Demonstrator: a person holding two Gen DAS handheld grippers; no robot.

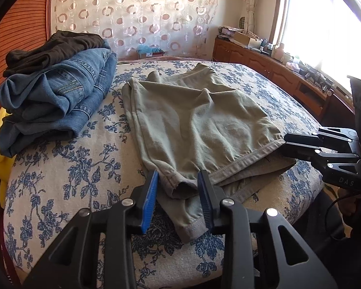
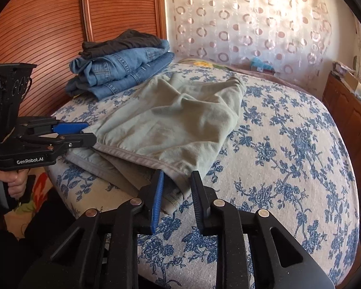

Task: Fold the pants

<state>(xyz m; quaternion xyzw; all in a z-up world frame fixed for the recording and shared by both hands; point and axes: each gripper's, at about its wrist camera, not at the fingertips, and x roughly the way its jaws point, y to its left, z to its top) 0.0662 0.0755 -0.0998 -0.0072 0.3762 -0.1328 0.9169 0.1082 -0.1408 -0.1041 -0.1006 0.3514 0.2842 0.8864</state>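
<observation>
Olive-green pants lie folded on the flowered bedspread, their hems toward me. My left gripper straddles the near left hem corner, and bunched cloth fills the gap between its blue pads. Seen from the right wrist, the left gripper pinches that edge of the pants from the side. My right gripper has the right hem corner between its fingers, the cloth touching both. The left wrist view shows the right gripper clamped on the stitched hem.
A stack of folded blue jeans with a dark garment on top sits at the bed's far left. A wooden slatted panel stands behind it. A low wooden cabinet runs along the right. A hand holds the left gripper.
</observation>
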